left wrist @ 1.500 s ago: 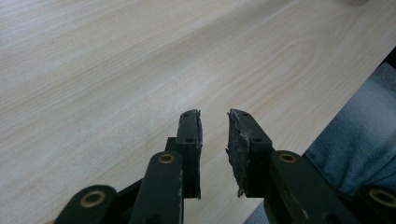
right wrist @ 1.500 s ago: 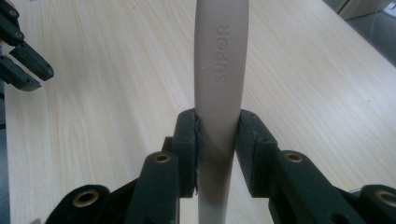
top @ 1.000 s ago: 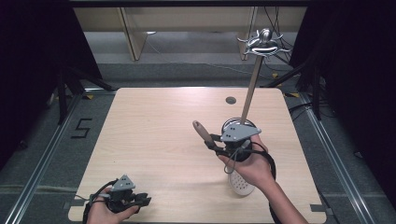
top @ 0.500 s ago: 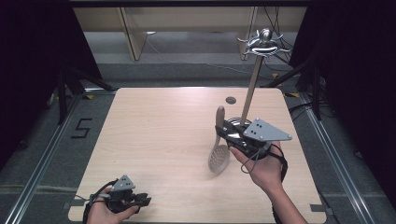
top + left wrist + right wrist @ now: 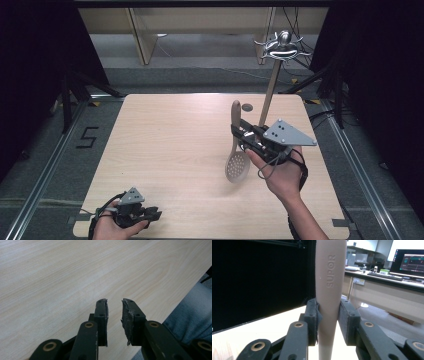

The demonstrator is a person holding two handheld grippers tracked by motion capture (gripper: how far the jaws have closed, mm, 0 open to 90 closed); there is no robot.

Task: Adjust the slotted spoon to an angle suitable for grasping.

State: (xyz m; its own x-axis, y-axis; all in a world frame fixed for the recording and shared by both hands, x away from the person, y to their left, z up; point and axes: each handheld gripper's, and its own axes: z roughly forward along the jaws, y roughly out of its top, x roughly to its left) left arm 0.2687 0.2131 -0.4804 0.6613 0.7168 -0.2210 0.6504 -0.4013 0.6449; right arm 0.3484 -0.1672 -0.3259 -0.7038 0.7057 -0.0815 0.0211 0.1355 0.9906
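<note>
Beige slotted spoon (image 5: 237,160), smooth tapered handle, round perforated bowl.

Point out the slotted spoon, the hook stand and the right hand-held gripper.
slotted spoon (image 5: 237,164): high view, on its perforated bowl.
hook stand (image 5: 270,92): high view, on its wooden pole.
right hand-held gripper (image 5: 329,315): right gripper view, midway between the fingertips clamping the spoon's handle.

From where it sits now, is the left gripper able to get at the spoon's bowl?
Probably not without moving well across: the left gripper rests at the table's near-left edge, while the spoon hangs off the table, clamped by its handle in the right gripper. Bare tabletop lies between; nothing blocks the way.
</note>
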